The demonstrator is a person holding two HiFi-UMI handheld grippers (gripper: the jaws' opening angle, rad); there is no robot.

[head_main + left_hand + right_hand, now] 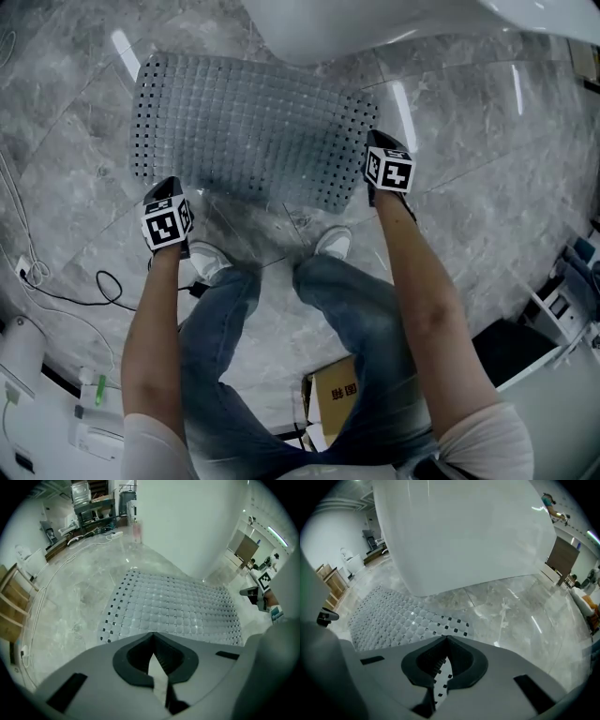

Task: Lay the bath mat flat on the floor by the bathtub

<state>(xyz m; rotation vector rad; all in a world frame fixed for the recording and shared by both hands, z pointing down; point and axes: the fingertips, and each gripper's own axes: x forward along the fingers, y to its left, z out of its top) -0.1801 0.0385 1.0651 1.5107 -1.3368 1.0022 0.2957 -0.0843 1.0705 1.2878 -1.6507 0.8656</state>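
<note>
A translucent grey perforated bath mat [253, 127] is spread over the grey marble floor [487, 141], just beside the white bathtub [356, 23]; the left tongs [153, 641] are pressed together on its near left edge; the right tongs [446, 641] pinch its near right corner; the person's white shoes [208, 261] stand just behind the mat.

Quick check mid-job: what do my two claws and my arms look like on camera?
Left claw and right claw are dark, each carrying a white cube with black square markers. In their own views they look grey with black ribbed pads. The person wears short white sleeves and blue jeans.
</note>
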